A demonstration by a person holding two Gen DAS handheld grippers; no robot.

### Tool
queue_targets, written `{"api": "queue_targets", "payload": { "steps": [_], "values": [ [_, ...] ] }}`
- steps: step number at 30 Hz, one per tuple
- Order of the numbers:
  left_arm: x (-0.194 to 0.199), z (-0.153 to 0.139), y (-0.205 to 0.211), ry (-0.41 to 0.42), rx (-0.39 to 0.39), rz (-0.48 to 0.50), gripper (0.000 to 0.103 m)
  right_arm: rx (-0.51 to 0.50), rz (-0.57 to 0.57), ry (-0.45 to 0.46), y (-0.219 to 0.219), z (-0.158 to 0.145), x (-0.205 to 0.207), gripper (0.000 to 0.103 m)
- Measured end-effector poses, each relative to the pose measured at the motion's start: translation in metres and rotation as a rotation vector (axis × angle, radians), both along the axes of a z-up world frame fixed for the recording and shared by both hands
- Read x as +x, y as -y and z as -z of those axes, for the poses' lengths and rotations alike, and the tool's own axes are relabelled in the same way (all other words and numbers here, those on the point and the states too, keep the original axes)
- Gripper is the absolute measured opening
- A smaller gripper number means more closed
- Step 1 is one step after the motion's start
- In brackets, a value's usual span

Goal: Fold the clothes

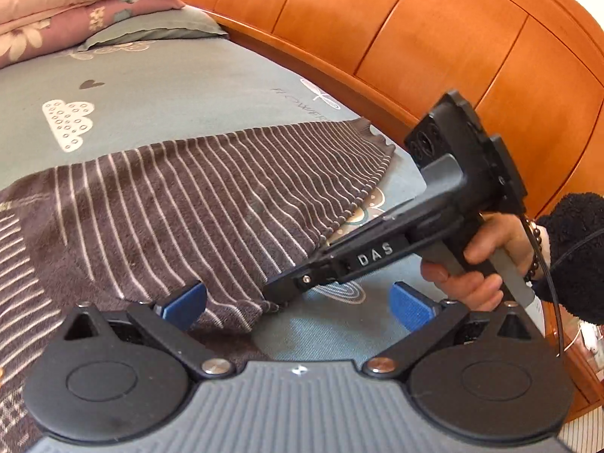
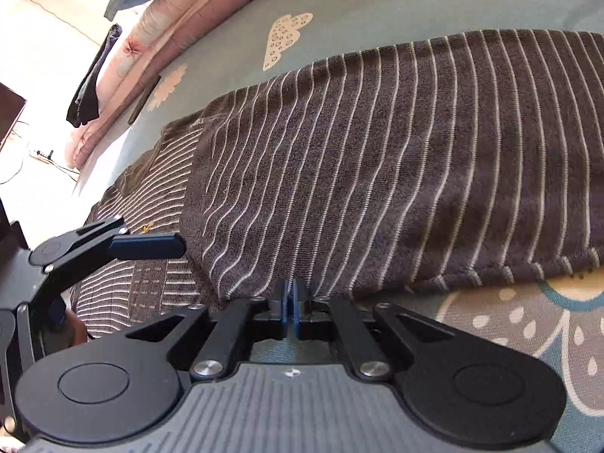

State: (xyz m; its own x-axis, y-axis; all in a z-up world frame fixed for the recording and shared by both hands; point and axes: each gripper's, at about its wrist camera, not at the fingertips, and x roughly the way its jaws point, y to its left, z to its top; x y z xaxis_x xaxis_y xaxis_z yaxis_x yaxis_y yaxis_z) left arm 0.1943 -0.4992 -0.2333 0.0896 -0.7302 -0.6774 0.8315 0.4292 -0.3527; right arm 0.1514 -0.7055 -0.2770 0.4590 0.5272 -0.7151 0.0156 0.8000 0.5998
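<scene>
A dark brown garment with thin white stripes (image 1: 211,204) lies spread on the grey-blue patterned bed sheet (image 1: 158,90); it also shows in the right wrist view (image 2: 396,173). My left gripper (image 1: 298,304) is open, its blue pads (image 1: 187,302) wide apart over the garment's near edge. My right gripper (image 2: 292,302) has its blue pads pressed together at the garment's hem; it also shows in the left wrist view (image 1: 279,294), its tip at the garment's edge. The left gripper shows in the right wrist view (image 2: 143,245), open above the garment's far part.
An orange wooden headboard (image 1: 434,37) runs along the bed's right side. Folded pink floral quilts and a pillow (image 1: 75,11) are stacked at the far end. A dark cloth (image 2: 90,83) hangs beyond the bed, with cables on the floor (image 2: 41,154).
</scene>
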Motion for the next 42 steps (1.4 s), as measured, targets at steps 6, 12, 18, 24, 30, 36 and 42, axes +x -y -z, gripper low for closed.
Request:
{"api": "queue_targets", "payload": {
  "steps": [6,12,18,24,30,36,42],
  "values": [
    [-0.008,0.032,0.029,0.019,0.092,0.061,0.102,0.083,0.180,-0.010,0.040,-0.004,-0.030,0.012],
    [-0.006,0.034,0.027,-0.003,0.077,0.041,0.102,-0.097,0.625,0.016,0.140,-0.030,-0.073,0.034],
    [-0.007,0.034,0.027,-0.004,0.079,0.023,0.102,0.038,1.062,-0.009,0.247,0.002,-0.098,0.056],
    [-0.008,0.032,0.030,0.010,0.101,0.029,0.102,-0.157,0.984,-0.075,0.262,-0.001,-0.057,0.009],
    [-0.003,0.026,0.031,-0.021,0.110,0.041,0.102,-0.230,0.981,-0.036,0.270,-0.018,-0.054,0.008],
    [-0.008,0.026,0.035,0.014,0.142,0.096,0.102,-0.314,0.940,-0.059,0.264,-0.014,-0.052,0.013],
    [-0.023,0.026,0.053,-0.033,0.119,0.173,0.102,-0.324,0.909,0.001,0.236,-0.041,-0.062,0.026]
  ]
}}
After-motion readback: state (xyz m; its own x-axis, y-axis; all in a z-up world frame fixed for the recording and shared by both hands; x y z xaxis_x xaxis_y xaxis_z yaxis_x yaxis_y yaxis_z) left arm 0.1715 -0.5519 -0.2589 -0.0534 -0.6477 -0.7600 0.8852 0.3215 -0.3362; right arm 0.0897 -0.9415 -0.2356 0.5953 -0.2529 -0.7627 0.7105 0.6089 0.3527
